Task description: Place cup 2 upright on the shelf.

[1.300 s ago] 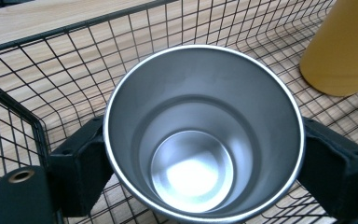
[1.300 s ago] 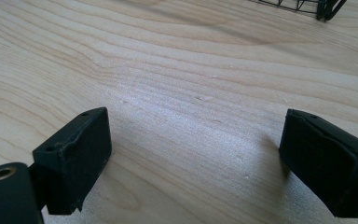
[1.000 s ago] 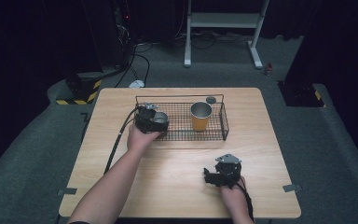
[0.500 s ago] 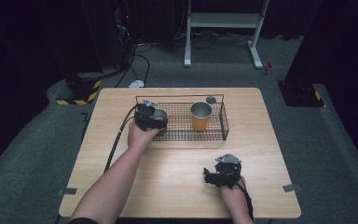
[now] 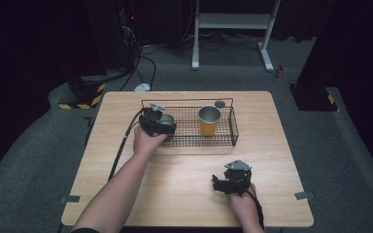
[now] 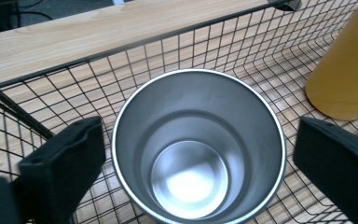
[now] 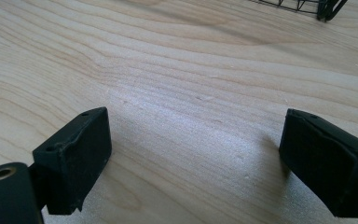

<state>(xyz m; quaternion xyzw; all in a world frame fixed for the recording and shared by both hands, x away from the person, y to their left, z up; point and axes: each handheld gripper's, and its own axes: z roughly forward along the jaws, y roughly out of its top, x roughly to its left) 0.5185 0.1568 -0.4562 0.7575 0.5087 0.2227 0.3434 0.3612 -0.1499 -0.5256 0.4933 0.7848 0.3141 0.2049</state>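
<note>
Steel cup [image 6: 198,149] upright in wire basket [image 5: 226,140]; left gripper [image 6: 200,154] jaws spread either side, ungripped, likely lining up grasp. Right gripper [image 7: 196,163] idle, jaws apart over table [image 7: 191,70].

the orange cup [image 6: 342,65] beside the steel cup [image 6: 198,147] is cut off at the edge. a small dark thing [image 5: 219,104] behind the wire basket [image 5: 233,127] is too small to tell.

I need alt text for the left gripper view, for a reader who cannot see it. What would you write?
A steel cup stands upright and empty in a black wire basket, seen from above between the two open black jaws of the left gripper, which do not touch it. An orange cup stands in the basket at the upper right, with the wooden table beyond.
</note>
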